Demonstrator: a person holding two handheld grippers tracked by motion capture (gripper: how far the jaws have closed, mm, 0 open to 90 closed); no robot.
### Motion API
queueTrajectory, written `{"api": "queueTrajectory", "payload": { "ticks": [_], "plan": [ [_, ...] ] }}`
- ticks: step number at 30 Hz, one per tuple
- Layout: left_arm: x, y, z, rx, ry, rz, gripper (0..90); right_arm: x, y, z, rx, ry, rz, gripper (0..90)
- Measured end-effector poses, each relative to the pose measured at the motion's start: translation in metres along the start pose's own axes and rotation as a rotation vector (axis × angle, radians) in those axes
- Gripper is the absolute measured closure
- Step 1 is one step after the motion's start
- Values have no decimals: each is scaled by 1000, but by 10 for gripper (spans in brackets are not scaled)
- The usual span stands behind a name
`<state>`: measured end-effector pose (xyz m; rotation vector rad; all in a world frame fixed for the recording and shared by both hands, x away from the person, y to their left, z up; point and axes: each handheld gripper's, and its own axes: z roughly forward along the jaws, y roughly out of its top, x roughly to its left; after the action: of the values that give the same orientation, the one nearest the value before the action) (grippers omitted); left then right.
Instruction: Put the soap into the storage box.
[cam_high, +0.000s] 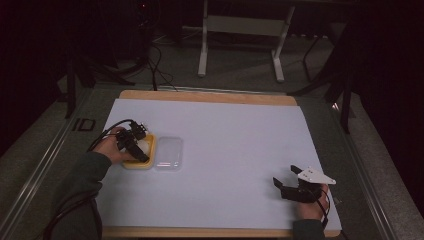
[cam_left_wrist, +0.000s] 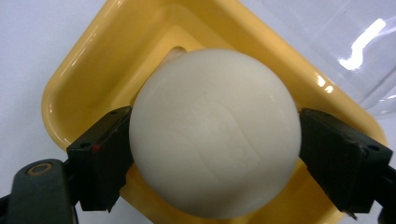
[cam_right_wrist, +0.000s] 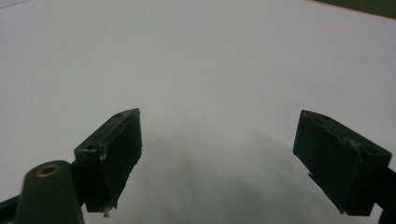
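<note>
High view: I'm holding the left gripper (cam_high: 137, 145) over the yellow tray (cam_high: 148, 161) at table (cam_high: 225, 130) left, clear lid (cam_high: 168, 152) just right of it.
Left gripper view: jaws clamping a white ball (cam_left_wrist: 215, 133) above the tray (cam_left_wrist: 74, 93).
Right gripper view: right gripper (cam_right_wrist: 219, 149) gaping, empty, near right.

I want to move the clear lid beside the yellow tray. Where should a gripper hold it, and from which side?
Probably pinch the clear lid by its right long rim, coming from the right with the free right gripper. It lies flat, and the yellow tray touches its left side.
</note>
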<state>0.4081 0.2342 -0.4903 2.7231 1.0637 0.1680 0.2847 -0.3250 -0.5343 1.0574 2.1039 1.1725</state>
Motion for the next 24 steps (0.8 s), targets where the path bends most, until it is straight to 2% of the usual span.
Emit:
{"api": "queueTrajectory", "payload": {
  "ticks": [2, 6, 9, 15, 24],
  "plan": [
    [1, -2, -3, -16, -4, -6, 144, 0, 0, 0, -1, 0, -1, 153],
    [1, -3, -10, -22, 17, 7, 145, 0, 0, 0, -1, 0, -1, 153],
    [1, -3, -16, -41, 17, 9, 147, 0, 0, 0, -2, 0, -1, 153],
    [-1, -3, -27, -86, 9, 14, 153, 0, 0, 0, -2, 0, 0, 153],
    [-10, 0, -39, -133, -6, 51, 202, 0, 0, 0, -2, -1, 0, 153]
  ]
}}
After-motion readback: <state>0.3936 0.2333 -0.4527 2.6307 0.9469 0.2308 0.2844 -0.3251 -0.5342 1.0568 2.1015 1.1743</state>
